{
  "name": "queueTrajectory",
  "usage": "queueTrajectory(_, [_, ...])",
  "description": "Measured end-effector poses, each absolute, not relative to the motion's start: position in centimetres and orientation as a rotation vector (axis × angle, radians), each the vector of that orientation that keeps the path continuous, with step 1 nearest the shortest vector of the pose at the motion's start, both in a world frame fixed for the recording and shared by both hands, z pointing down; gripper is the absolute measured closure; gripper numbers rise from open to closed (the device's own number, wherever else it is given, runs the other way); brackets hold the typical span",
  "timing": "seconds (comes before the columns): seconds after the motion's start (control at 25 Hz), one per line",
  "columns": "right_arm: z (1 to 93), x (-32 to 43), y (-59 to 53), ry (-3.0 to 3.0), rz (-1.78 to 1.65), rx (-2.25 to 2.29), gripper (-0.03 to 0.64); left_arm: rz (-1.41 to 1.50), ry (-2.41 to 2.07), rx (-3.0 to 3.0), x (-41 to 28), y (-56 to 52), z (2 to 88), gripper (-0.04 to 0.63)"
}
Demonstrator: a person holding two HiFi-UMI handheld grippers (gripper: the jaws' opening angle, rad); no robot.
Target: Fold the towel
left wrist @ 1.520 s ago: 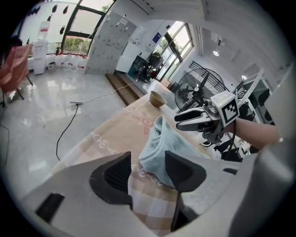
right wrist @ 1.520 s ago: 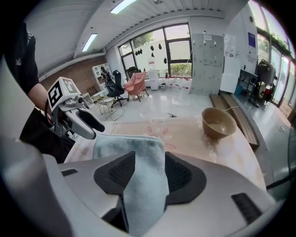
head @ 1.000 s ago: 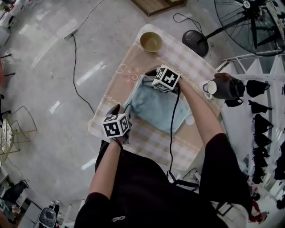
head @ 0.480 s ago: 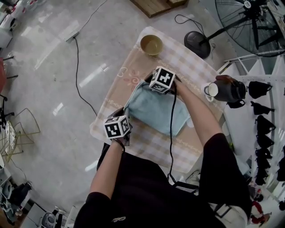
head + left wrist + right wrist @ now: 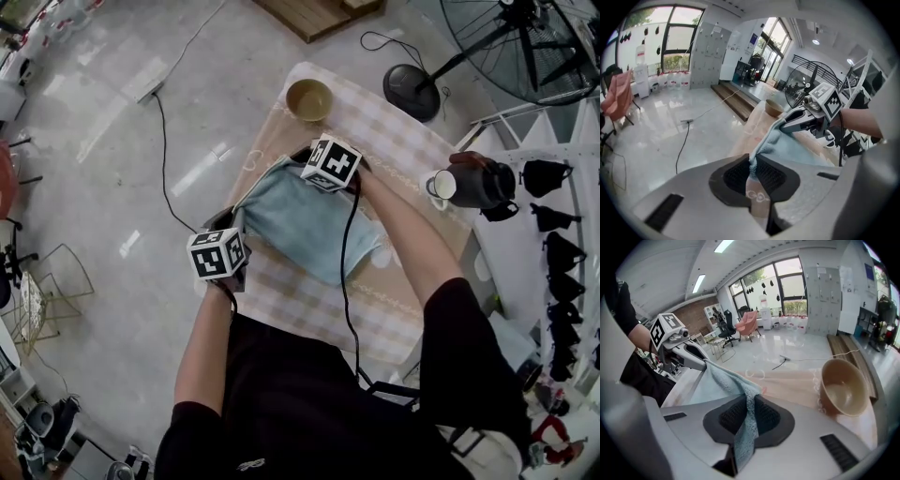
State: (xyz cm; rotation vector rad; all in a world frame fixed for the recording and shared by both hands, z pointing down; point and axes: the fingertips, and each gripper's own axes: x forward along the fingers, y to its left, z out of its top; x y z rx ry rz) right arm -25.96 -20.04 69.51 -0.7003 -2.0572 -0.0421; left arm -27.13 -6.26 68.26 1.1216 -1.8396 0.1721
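A light blue towel (image 5: 302,223) lies on the checked tablecloth (image 5: 309,305). Its left edge is lifted and stretched between my two grippers. My left gripper (image 5: 238,221) has just been closing and is shut on the towel's near-left corner (image 5: 761,143), which is pinched between the pads. My right gripper (image 5: 298,161) has also just been closing and is shut on the far-left corner, with towel (image 5: 726,380) hanging through the jaws. In the left gripper view the left gripper (image 5: 752,164) faces the right gripper (image 5: 790,123). In the right gripper view the right gripper (image 5: 749,404) faces the left gripper (image 5: 703,363).
A tan bowl (image 5: 308,98) stands at the table's far end, close to my right gripper. A dark jug with a white cup (image 5: 473,183) sits at the table's right edge. A standing fan (image 5: 525,37) and a floor cable (image 5: 161,141) are beyond the table.
Both grippers have closed on the towel's left corners, then risen a little and shifted left. The towel's left edge has come up off the table and is taut between them.
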Motion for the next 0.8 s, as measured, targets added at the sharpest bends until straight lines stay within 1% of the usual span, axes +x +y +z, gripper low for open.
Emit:
queueTrajectory(0.12, [66.6,-26.5,-20.3,-2.158,-0.115,-0.713,0.578,0.228,-1.901,1.201,-27.7,-6.9,65.6,0.554])
queueTrajectory(0.24, [63.4,-24.6,-20.9,-2.231,-0.19,-0.737,0.577,0.218,-1.913,1.313,-25.8,-7.7,62.8,0.554])
queueTrajectory(0.48, [59.8,-18.0,-21.9,-2.321,-0.189,-0.74,0.575,0.242,-1.833,1.507,-19.0,-8.4,59.5,0.554])
queueTrajectory(0.8, [60.6,-10.5,-22.5,-2.359,-0.142,-0.627,0.575,0.312,-1.688,1.682,-10.8,-9.5,59.1,0.554])
